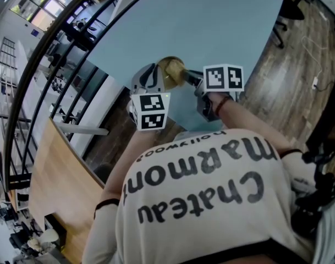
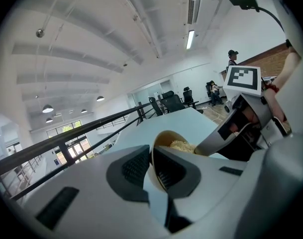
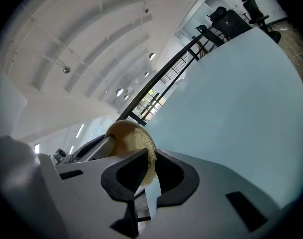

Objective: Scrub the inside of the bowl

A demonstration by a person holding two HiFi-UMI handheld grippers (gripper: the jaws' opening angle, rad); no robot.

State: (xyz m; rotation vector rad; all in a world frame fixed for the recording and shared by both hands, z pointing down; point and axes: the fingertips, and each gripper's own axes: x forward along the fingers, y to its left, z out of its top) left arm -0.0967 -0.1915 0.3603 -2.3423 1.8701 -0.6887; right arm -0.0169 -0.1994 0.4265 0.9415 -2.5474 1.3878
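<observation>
Head view: bowl (image 1: 170, 69) sat between left hand-held gripper (image 1: 158, 80) and right hand-held gripper (image 1: 188, 77), over pale blue surface (image 1: 211, 21) | Left gripper view: jaws clamped bowl rim, yellowish scrub pad (image 2: 181, 146) inside | Right gripper view: jaws closed on pad, bowl just beyond.

White lettered T-shirt (image 1: 211, 188); left hand-held gripper (image 2: 152, 158) grey, with black-white marker cube (image 1: 150, 112).
</observation>
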